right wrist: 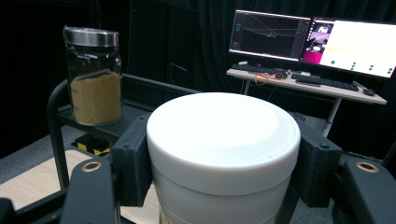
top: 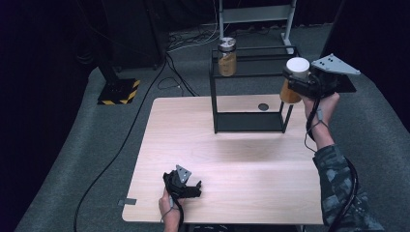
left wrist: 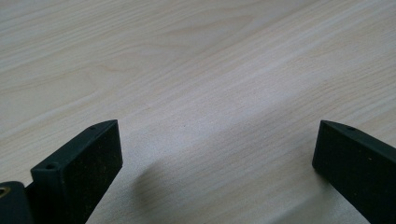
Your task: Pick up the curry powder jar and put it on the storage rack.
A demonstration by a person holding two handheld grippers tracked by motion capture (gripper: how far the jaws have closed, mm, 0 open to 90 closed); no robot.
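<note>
My right gripper (top: 296,83) is shut on a white-lidded jar (top: 295,79) of orange-brown contents, held in the air at the right end of the black metal rack (top: 249,126). In the right gripper view both black pads (right wrist: 133,161) press the white lid (right wrist: 223,133) from either side. A second jar (top: 226,57) with a silver lid and brown powder stands on the rack's top shelf at the left; in the right gripper view this jar (right wrist: 93,77) is beyond the held one. My left gripper (top: 193,186) rests open on the wooden table (top: 193,140) near the front edge, nothing between its pads (left wrist: 88,161).
A small dark round hole (top: 263,107) marks the table behind the rack. A black stand base with yellow stripes (top: 118,91) and cables lie on the grey floor at the back left. A desk with monitors (right wrist: 310,42) stands beyond the table.
</note>
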